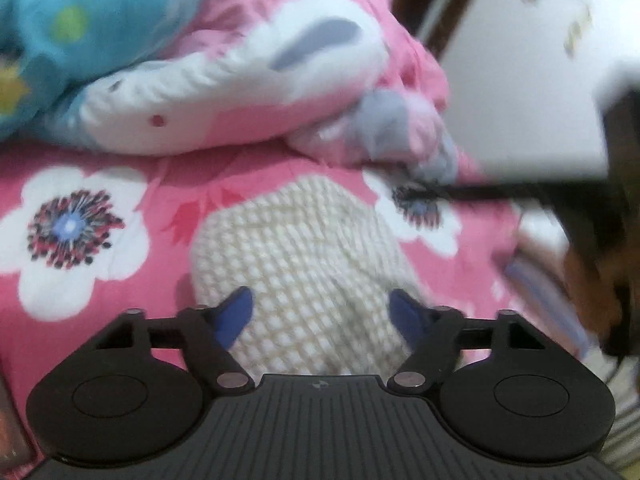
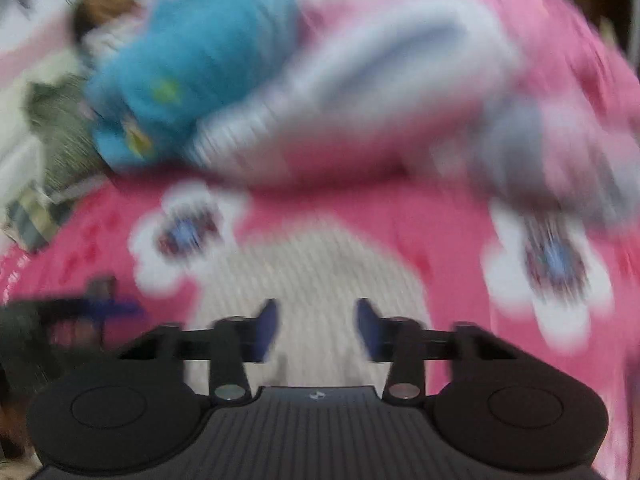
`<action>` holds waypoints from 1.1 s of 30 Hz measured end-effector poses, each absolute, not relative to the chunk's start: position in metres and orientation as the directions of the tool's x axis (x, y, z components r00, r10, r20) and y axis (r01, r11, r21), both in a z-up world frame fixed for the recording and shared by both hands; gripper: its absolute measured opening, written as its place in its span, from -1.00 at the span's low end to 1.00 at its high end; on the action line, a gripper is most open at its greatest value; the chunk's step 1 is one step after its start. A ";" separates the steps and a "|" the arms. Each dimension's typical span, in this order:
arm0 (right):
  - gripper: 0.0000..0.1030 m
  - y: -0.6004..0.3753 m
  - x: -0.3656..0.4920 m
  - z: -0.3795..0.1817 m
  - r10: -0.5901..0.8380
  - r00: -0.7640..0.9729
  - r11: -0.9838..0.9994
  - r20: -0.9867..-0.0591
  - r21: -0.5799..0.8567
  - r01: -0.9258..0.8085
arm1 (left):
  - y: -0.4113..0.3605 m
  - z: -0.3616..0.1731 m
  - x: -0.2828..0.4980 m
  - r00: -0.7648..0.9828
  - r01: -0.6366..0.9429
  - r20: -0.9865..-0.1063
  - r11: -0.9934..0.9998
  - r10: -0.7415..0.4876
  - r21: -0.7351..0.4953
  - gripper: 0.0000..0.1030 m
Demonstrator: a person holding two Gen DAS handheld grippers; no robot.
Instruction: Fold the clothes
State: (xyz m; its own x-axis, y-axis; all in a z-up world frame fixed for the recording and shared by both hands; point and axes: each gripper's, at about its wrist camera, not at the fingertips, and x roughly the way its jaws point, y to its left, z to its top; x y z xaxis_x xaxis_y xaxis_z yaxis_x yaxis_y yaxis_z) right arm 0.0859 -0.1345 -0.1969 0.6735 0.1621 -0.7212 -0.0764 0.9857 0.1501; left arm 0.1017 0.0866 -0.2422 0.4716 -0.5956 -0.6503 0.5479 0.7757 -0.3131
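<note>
A cream waffle-knit garment [image 1: 304, 240] lies in a rounded heap on the pink flowered bedsheet [image 1: 80, 280]. My left gripper [image 1: 320, 312] hovers over its near end. The blue pads stand apart and the knit shows in the gap between them, with nothing pinched. The right wrist view is heavily blurred. There the same garment [image 2: 320, 264] lies under my right gripper [image 2: 316, 328], whose jaws stand narrower but still apart, with no cloth caught. A dark blurred shape with a blue tip [image 2: 100, 308] at the left edge looks like the other gripper.
A bundled pink, white and grey quilt [image 1: 240, 80] and a blue plush blanket [image 1: 80, 20] lie along the back of the bed. A white surface [image 1: 520, 80] and a dark blurred bar [image 1: 520, 192] are at the right. Grey-green cloth [image 2: 60, 132] sits far left.
</note>
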 end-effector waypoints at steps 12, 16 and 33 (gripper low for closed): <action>-0.50 -0.121 0.149 -0.225 0.289 0.546 0.957 -0.786 0.249 -0.148 | 0.088 -0.293 0.081 0.478 0.516 -0.722 0.825 -0.501 -0.230 0.16; -0.56 -0.089 0.187 -0.249 0.328 0.548 0.944 -0.769 0.240 -0.229 | 0.091 -0.299 0.078 0.496 0.490 -0.717 0.840 -0.490 -0.234 0.20; -0.90 -0.043 0.204 -0.313 0.358 0.497 0.921 -0.790 0.211 -0.328 | 0.110 -0.307 0.094 0.477 0.433 -0.738 0.858 -0.477 -0.275 0.39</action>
